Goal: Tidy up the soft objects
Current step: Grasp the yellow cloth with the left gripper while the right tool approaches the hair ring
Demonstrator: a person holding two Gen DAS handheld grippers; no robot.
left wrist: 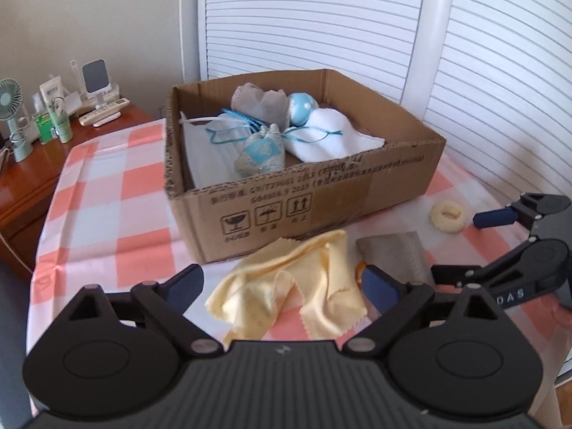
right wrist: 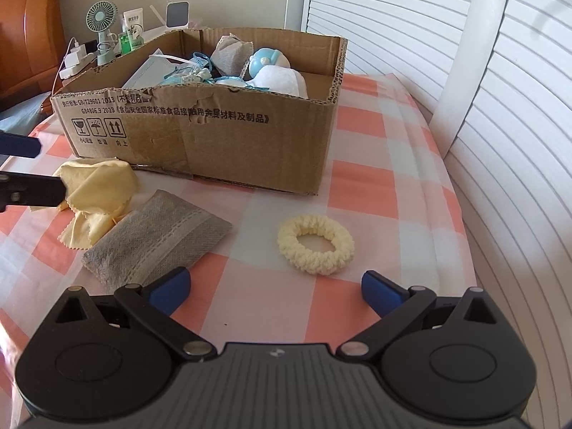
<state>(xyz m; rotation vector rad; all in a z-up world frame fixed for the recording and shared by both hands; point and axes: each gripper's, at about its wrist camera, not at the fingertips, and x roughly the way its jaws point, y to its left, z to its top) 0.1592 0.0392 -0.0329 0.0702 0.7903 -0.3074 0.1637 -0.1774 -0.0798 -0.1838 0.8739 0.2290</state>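
White louvred shutters (right wrist: 411, 18) closed off the room behind a tabletop (right wrist: 357, 186) spread with a pink-and-white checked cloth. On it stood an open cardboard box (left wrist: 321, 186) holding soft items, a wooden side cabinet (left wrist: 32, 175) beside. Before the box lay a yellow cloth (left wrist: 296, 286), a grey pouch (right wrist: 153, 236) and a cream scrunchie (right wrist: 316, 243). Left tool (left wrist: 282, 286) gaped, released, over the yellow cloth; right tool (right wrist: 275, 289) was spread wide and empty near the scrunchie.

Checked tablecloth (right wrist: 361, 186), cardboard box (right wrist: 228, 143), yellow cloth (right wrist: 96, 186), grey pouch (right wrist: 153, 239), cream scrunchie (right wrist: 316, 246)
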